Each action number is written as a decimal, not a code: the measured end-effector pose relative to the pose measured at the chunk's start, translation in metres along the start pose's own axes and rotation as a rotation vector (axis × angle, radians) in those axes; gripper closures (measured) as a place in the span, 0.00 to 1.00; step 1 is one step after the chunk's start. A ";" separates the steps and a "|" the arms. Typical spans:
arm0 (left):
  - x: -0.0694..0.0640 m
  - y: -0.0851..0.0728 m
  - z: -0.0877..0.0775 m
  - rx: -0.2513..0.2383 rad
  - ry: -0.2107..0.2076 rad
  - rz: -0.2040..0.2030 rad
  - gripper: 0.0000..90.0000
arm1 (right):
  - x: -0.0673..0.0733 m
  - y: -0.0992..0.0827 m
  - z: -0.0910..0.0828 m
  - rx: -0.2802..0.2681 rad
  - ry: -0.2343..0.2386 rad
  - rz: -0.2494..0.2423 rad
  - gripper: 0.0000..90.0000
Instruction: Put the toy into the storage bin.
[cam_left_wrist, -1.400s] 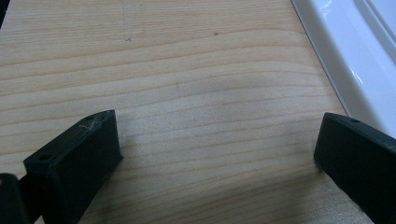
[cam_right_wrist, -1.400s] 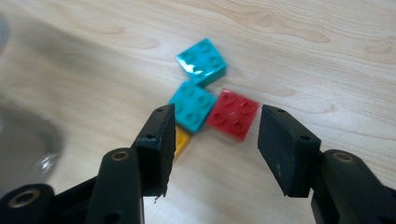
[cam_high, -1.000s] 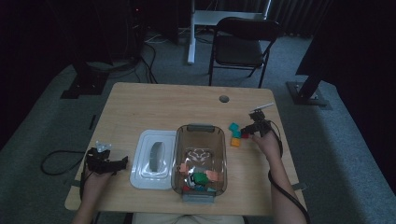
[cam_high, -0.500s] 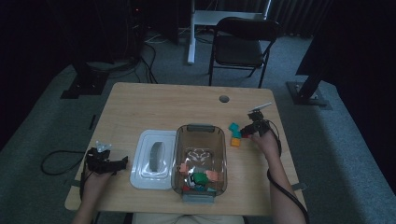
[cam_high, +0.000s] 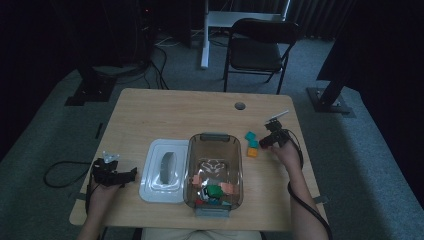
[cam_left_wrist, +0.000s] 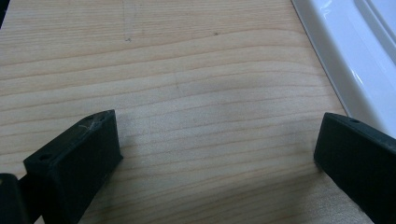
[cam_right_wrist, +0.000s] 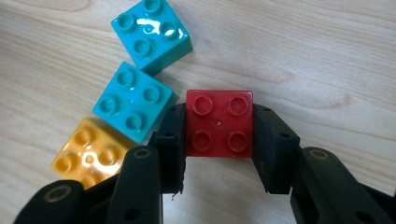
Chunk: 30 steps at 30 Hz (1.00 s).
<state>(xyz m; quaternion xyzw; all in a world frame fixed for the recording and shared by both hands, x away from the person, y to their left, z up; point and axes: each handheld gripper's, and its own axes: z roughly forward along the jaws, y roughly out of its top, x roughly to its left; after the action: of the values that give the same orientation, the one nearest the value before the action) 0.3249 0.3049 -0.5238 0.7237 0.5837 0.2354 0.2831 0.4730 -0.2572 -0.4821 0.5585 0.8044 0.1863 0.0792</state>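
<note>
My right gripper (cam_right_wrist: 219, 127) is shut on a red four-stud brick (cam_right_wrist: 219, 140) lying on the wooden table; its jaws have just been closing, and the pads press the brick's two sides. Beside it lie two teal bricks (cam_right_wrist: 152, 32) (cam_right_wrist: 130, 100) and a yellow one (cam_right_wrist: 88, 151). In the high view this gripper (cam_high: 267, 141) sits at the table's right, next to the small brick cluster (cam_high: 252, 144). My left gripper (cam_high: 132, 175) rests near the front left with its jaws wide open on bare wood (cam_left_wrist: 219, 140), nothing between them.
A clear brown bin (cam_high: 215, 137) with several coloured bricks inside stands at the front middle. Its white lid (cam_high: 150, 165) lies left of it, and the lid's edge (cam_left_wrist: 345, 56) runs beside my left gripper's jaw. A folding chair (cam_high: 260, 50) stands beyond the table.
</note>
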 end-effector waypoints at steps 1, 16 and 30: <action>0.000 0.000 0.000 0.001 0.000 0.000 0.01 | 0.000 -0.002 -0.005 -0.006 -0.002 -0.008 0.65; 0.000 0.000 0.000 0.000 0.000 0.000 0.01 | 0.019 -0.026 -0.039 -0.071 0.051 -0.110 0.65; 0.000 0.000 0.000 0.001 0.000 0.001 0.01 | 0.060 -0.037 -0.089 -0.173 0.117 -0.262 0.65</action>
<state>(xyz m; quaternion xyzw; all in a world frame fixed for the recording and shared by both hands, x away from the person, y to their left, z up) 0.3249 0.3049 -0.5238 0.7240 0.5836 0.2354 0.2827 0.3893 -0.2315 -0.4100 0.4279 0.8546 0.2753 0.1039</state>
